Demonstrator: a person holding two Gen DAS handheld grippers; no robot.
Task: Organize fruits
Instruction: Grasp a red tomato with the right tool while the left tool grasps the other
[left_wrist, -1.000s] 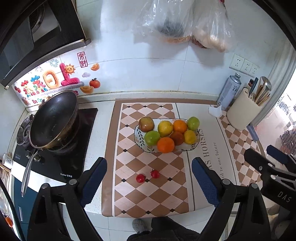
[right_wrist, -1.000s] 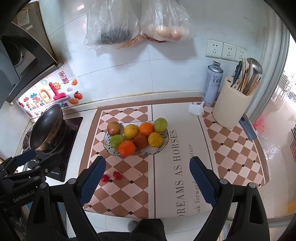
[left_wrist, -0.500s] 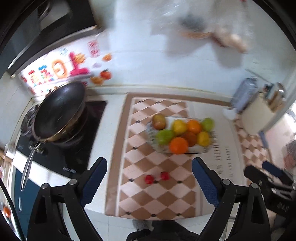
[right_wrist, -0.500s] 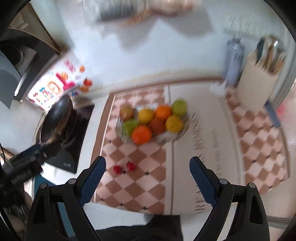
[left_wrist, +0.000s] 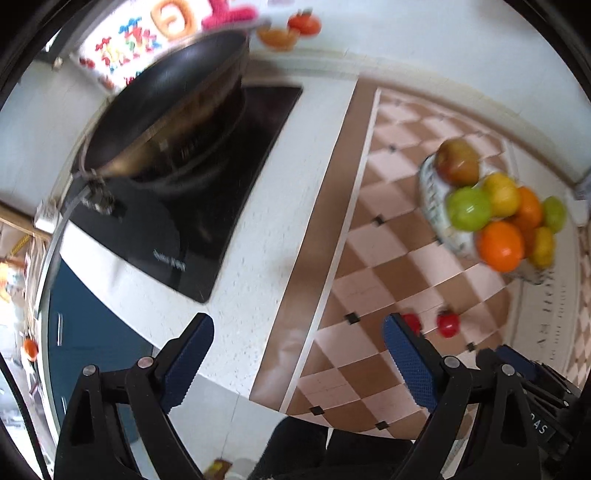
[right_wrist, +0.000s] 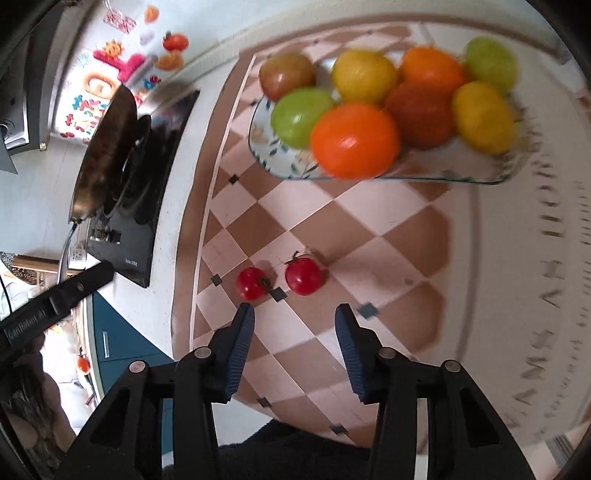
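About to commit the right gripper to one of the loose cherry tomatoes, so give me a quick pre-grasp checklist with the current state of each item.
1. Right gripper open and empty: ok, jaws apart with nothing between them.
2. Target in line: ok, the right cherry tomato lies just ahead of the gap; the left cherry tomato sits off the left finger.
3. Tomatoes separable: ok, a visible gap between the two on the checkered mat.
4. Left gripper out of the way: ok, open, empty, over the white counter beside the mat.
5. Room on the fruit plate: cannot tell, it looks crowded with fruit.
6. Height above the mat: cannot tell.
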